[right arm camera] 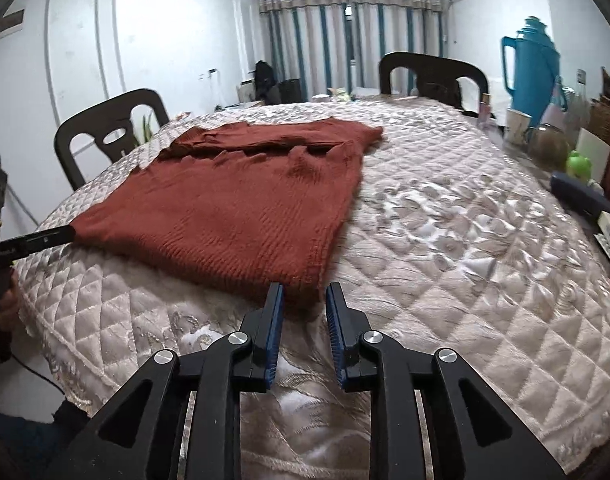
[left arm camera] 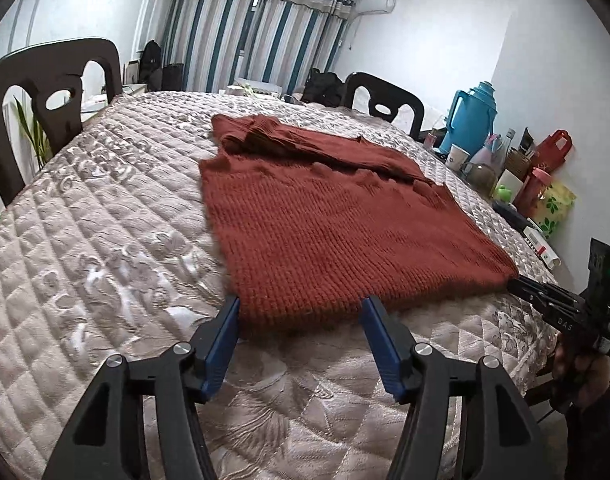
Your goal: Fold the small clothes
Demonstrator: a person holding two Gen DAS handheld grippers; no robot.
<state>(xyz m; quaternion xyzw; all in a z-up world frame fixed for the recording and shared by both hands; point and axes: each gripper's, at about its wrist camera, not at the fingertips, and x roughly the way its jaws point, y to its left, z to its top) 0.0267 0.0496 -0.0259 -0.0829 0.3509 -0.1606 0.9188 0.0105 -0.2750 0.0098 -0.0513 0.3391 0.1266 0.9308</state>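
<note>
sweater (left arm camera: 325,216): flat, hem nearest, neck far | left gripper (left arm camera: 301,308) jaws wide, empty | right gripper (right arm camera: 303,296) jaws ajar, empty

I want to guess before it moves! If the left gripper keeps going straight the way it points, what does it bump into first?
Most likely the near hem of the rust-red knitted sweater. The left gripper is open with that edge just ahead between its fingers, though the quilted beige table cover underneath could come first.

A rust-red knit sweater (left arm camera: 329,216) lies flat, sleeves folded across its top.
</note>
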